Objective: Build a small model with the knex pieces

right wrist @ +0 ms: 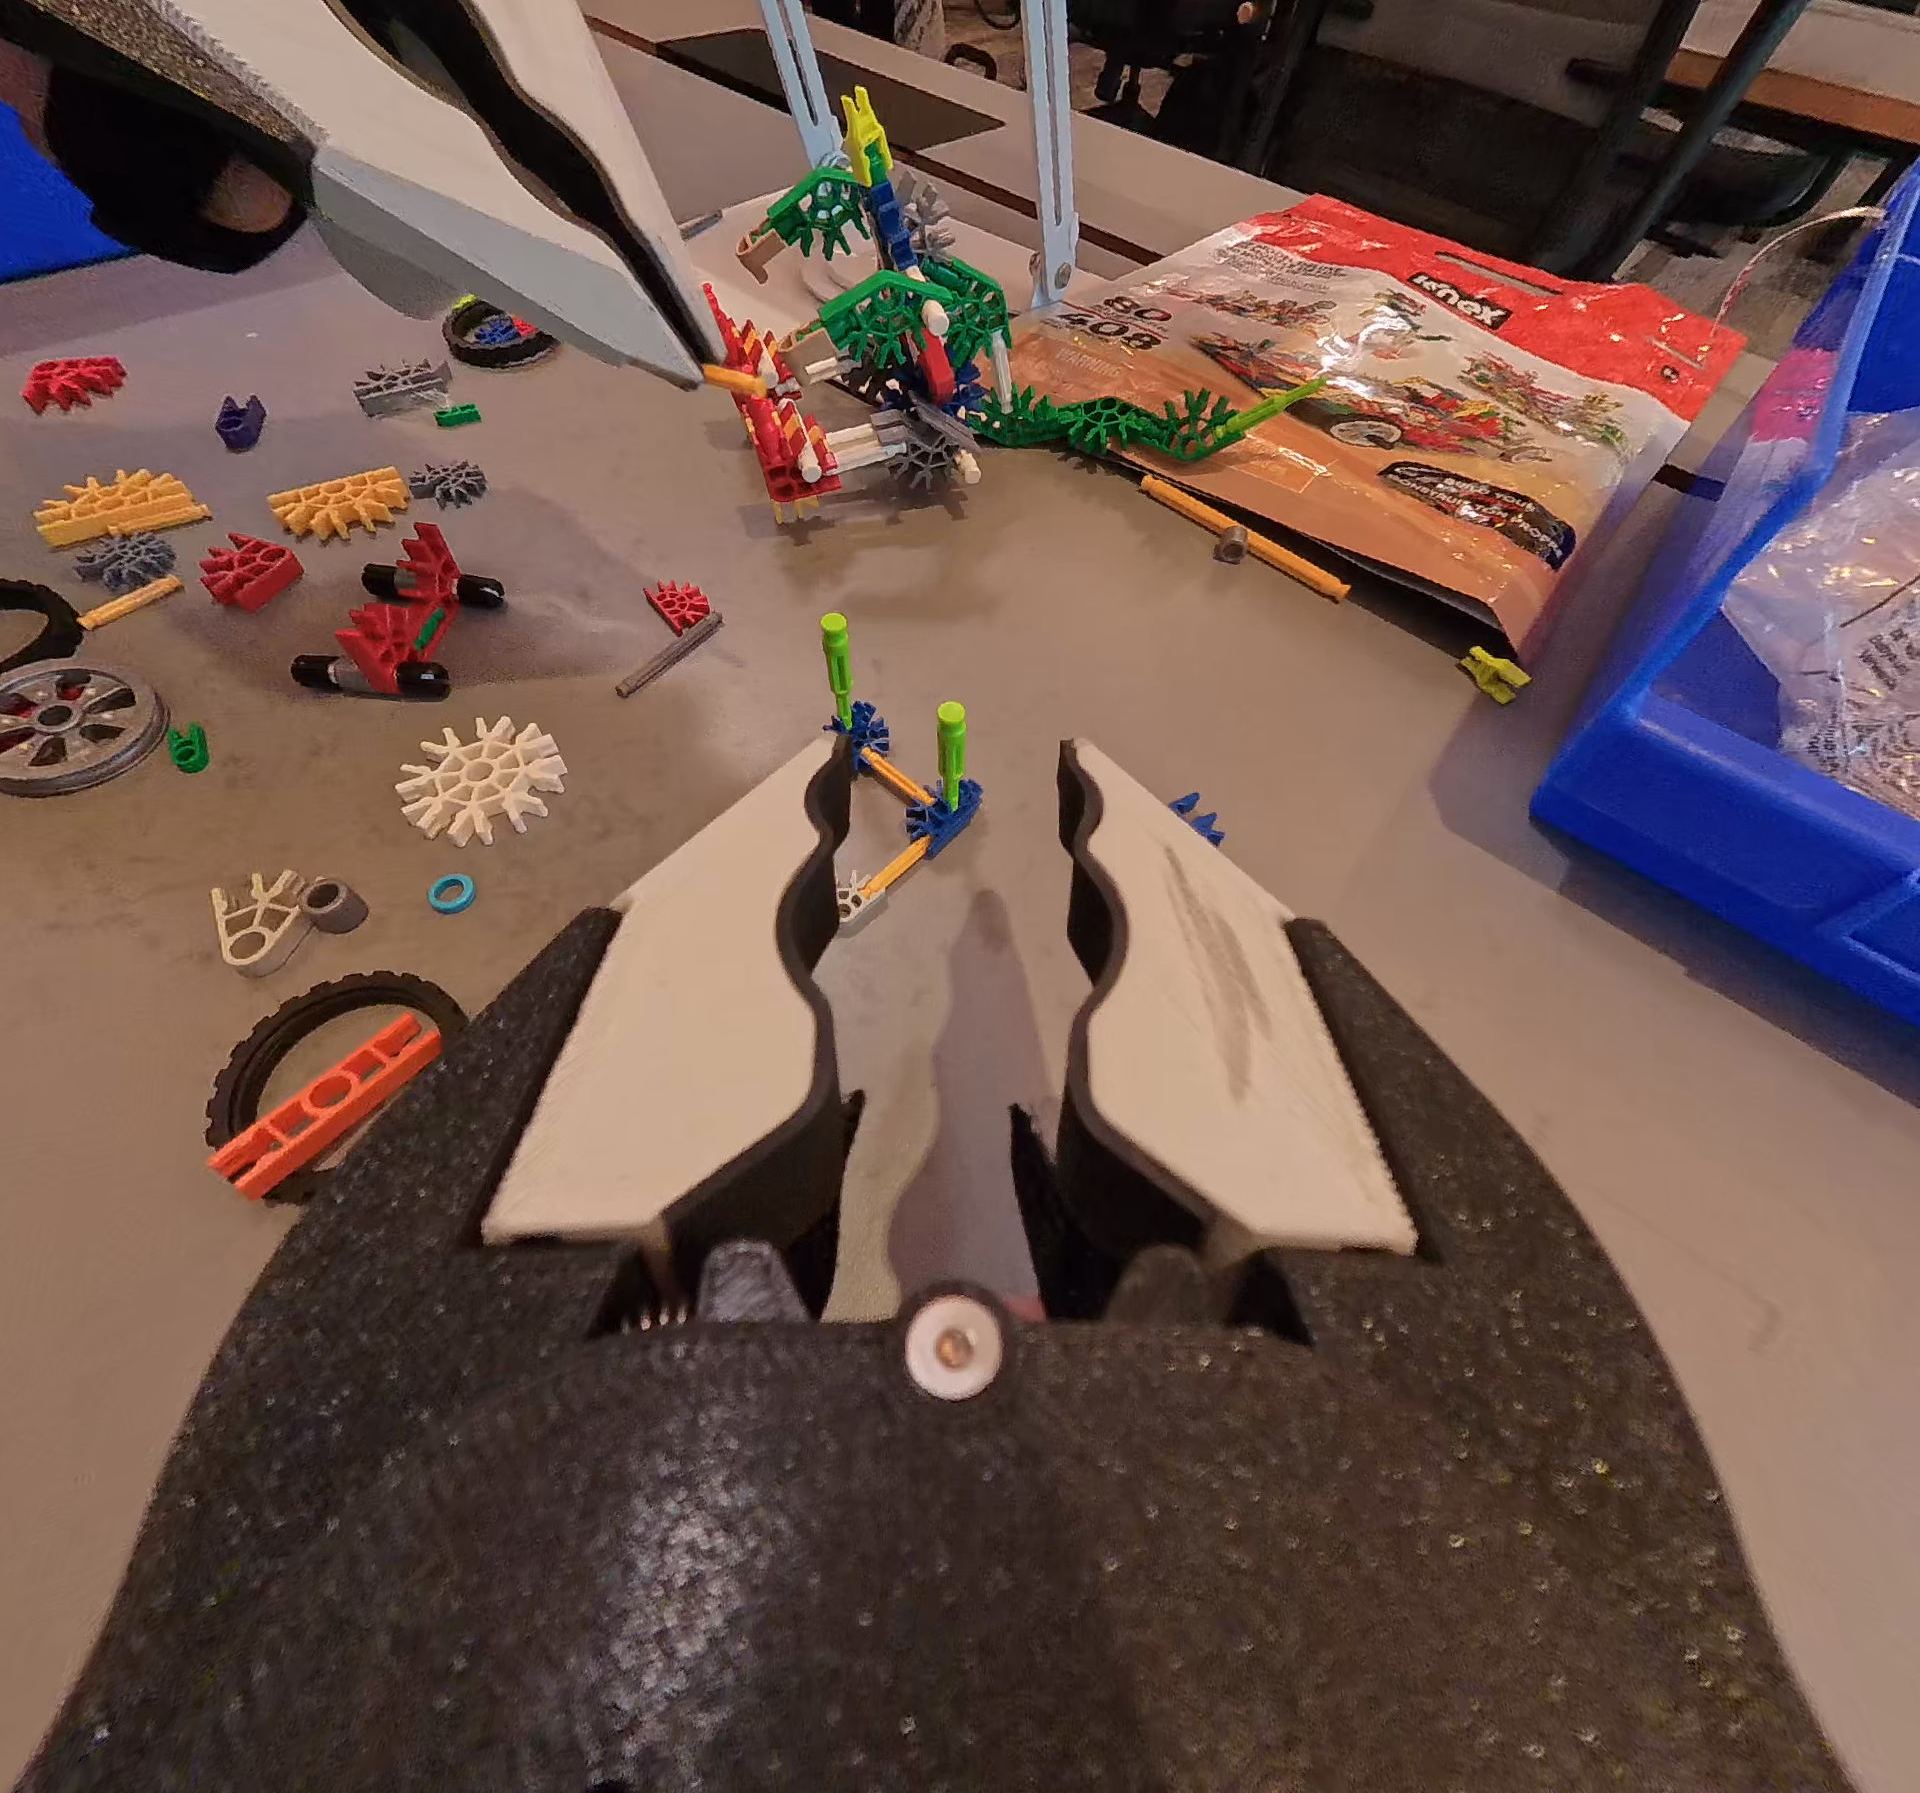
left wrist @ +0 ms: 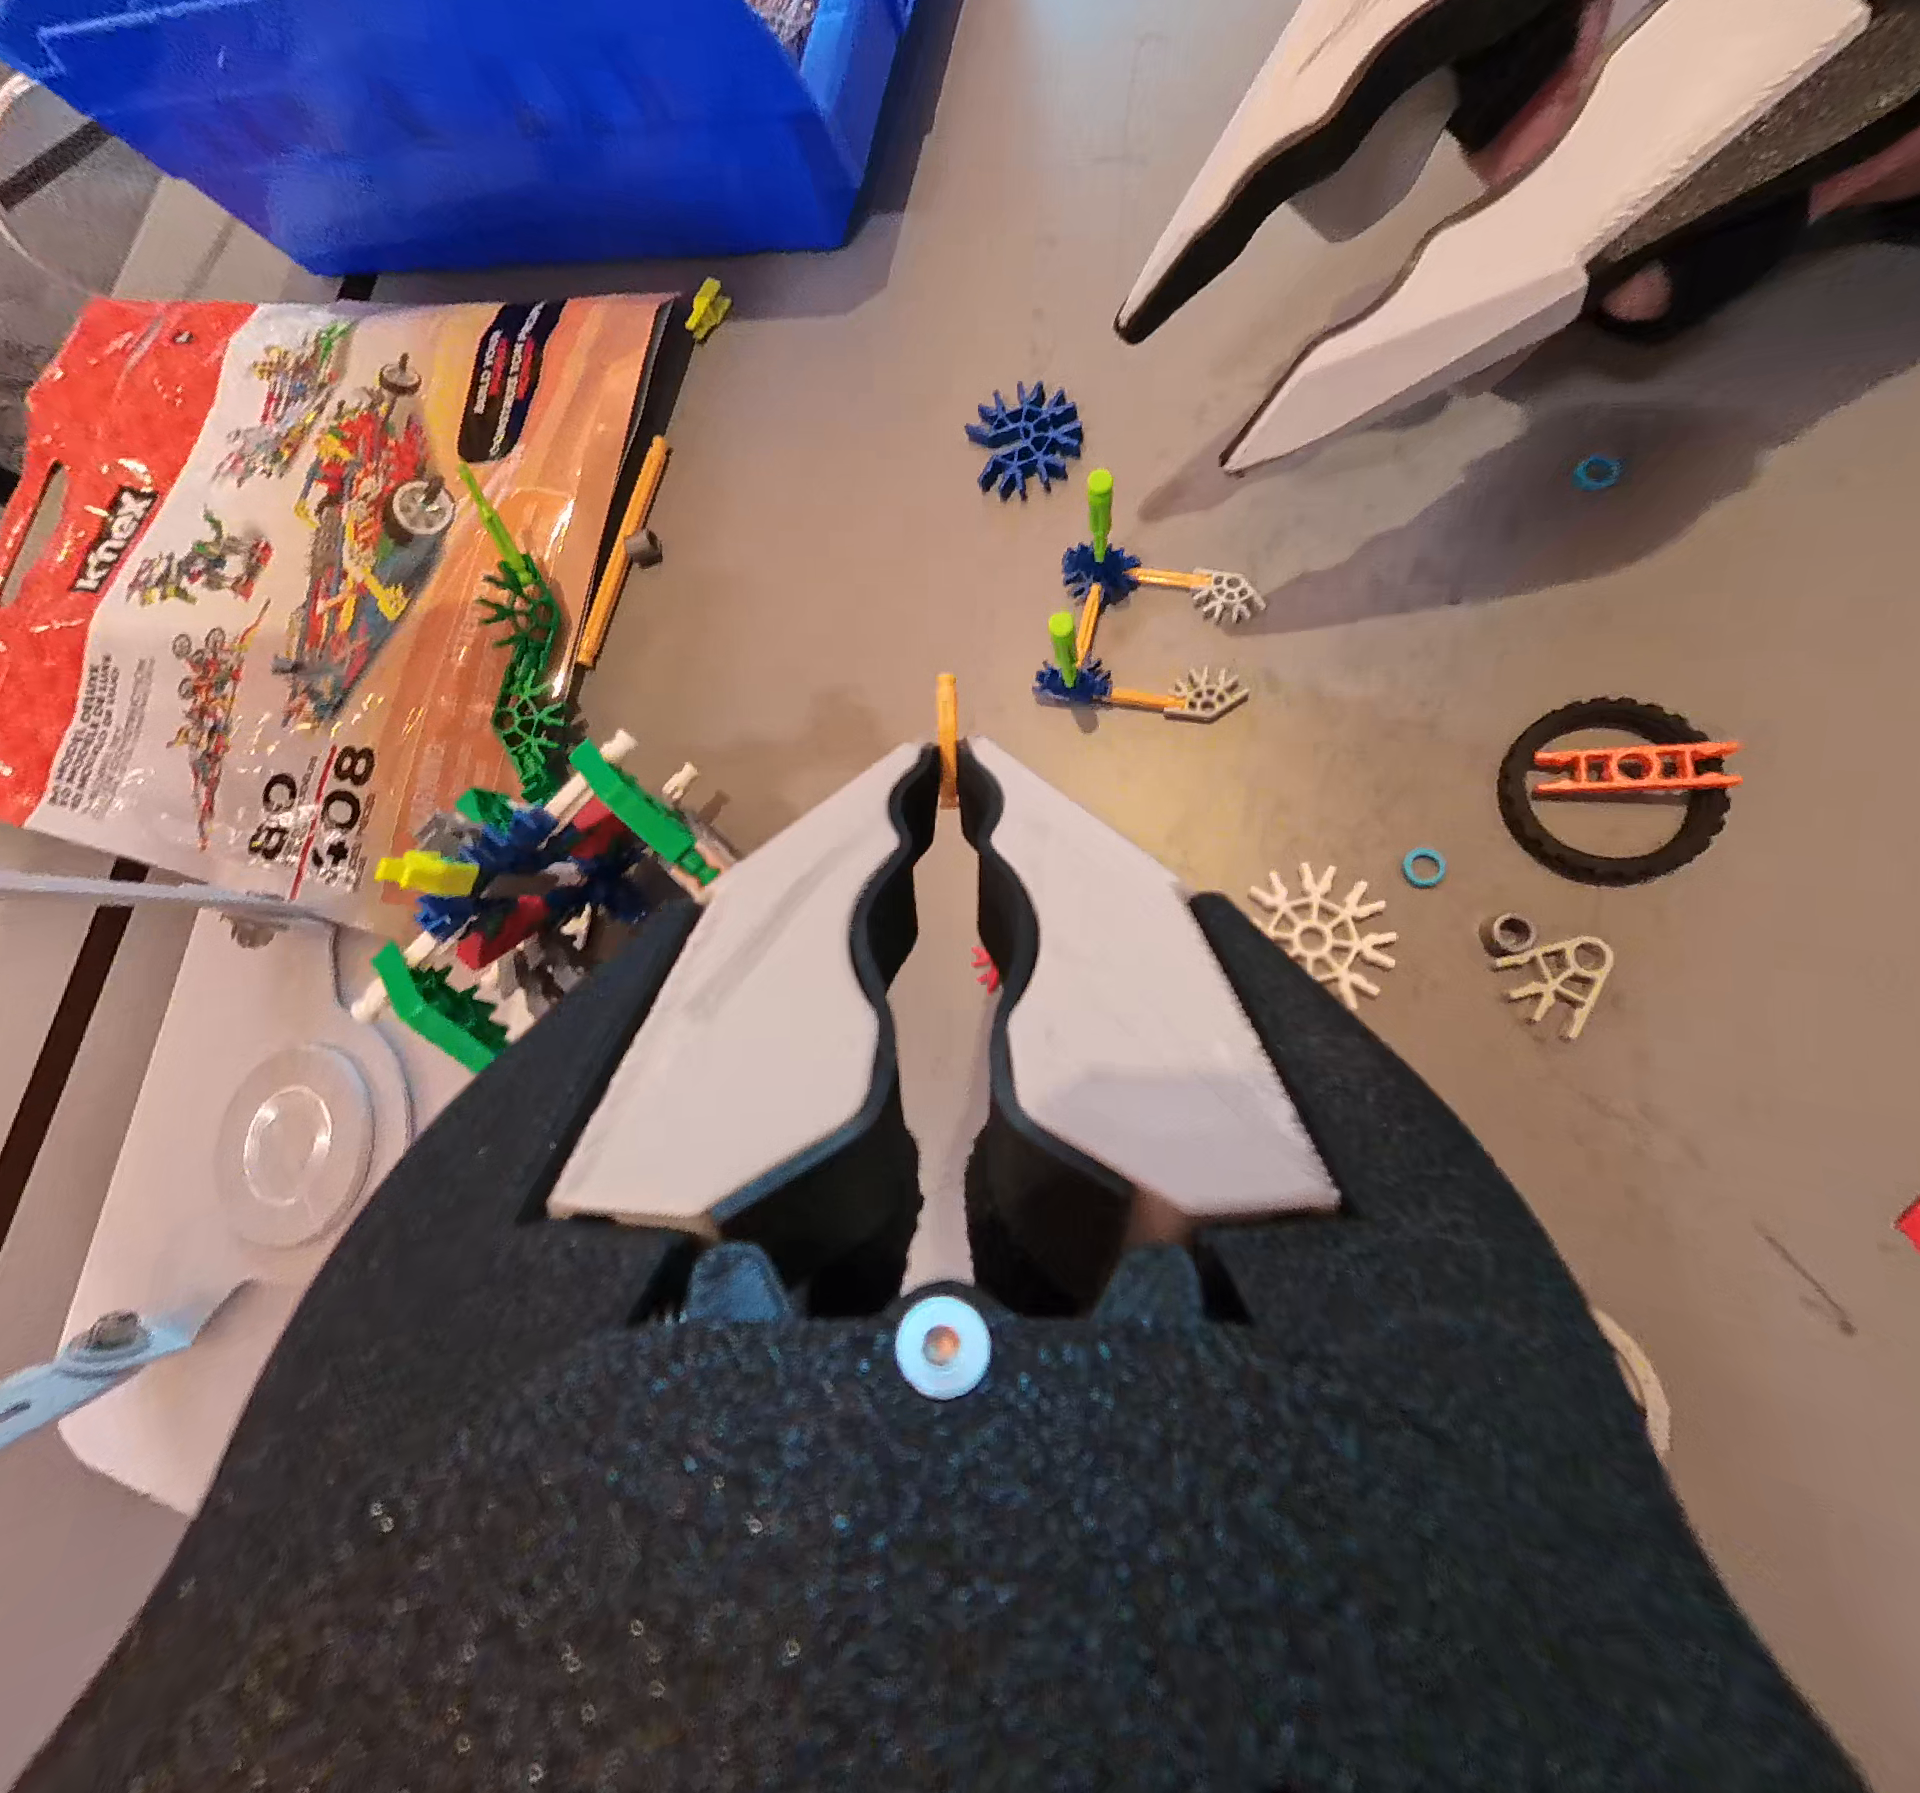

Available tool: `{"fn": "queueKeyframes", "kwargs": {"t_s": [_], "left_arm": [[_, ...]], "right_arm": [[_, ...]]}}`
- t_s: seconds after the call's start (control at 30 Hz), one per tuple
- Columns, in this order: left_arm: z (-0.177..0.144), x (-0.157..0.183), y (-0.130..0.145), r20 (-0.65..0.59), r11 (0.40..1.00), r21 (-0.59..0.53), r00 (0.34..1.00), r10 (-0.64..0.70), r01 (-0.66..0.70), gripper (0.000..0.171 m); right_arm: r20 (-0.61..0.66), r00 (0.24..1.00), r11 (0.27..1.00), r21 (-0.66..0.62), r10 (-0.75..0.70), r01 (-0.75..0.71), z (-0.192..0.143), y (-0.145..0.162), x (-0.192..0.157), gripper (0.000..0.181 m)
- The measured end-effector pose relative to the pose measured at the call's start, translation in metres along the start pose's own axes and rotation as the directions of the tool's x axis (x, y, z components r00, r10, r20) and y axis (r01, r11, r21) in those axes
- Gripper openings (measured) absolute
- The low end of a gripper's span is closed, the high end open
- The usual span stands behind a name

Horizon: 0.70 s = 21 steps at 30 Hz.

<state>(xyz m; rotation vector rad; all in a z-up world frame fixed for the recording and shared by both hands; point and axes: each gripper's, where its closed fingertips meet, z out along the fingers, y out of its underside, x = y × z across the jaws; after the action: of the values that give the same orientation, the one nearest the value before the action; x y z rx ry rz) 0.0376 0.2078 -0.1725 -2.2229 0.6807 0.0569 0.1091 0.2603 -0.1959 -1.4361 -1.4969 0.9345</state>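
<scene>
Left gripper (left wrist: 947, 756) pinches an orange rod (left wrist: 945, 720); right gripper (right wrist: 951, 756) gapes above the small frame (right wrist: 899, 787).

Matt grey table (right wrist: 1299, 912), glossy crinkled plastic bag (right wrist: 1382, 372), smooth plastic rod (left wrist: 945, 735) in rough-grained black tongs (left wrist: 945, 756).

We carry two matching grippers: the left gripper (left wrist: 947, 756) and right gripper (right wrist: 951, 756) each pair pale grey, black-edged wavy fingers (right wrist: 675, 995) with a speckled black body and one silver screw (right wrist: 953, 1346).
</scene>
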Motion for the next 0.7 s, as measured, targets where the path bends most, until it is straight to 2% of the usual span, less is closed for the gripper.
{"fn": "queueKeyframes", "kwargs": {"t_s": [0.3, 0.53, 0.7], "left_arm": [[0.012, 0.012, -0.014, -0.077, 0.999, 0.025, 0.996, 0.049, -0.047, 0.001], [0.020, 0.033, -0.028, -0.144, 0.995, 0.034, 0.985, 0.100, -0.096, 0.001], [0.031, 0.061, -0.018, -0.222, 0.986, -0.011, 0.962, 0.160, -0.166, 0.001]], "right_arm": [[-0.044, 0.999, 1.000, 0.027, 0.003, -0.002, -0.004, -0.005, 0.009, 0.039], [-0.094, 0.991, 0.993, 0.080, 0.095, -0.088, -0.014, -0.010, 0.027, 0.038], [-0.097, 0.991, 0.995, 0.042, 0.089, -0.085, -0.010, -0.003, 0.026, 0.038]]}}
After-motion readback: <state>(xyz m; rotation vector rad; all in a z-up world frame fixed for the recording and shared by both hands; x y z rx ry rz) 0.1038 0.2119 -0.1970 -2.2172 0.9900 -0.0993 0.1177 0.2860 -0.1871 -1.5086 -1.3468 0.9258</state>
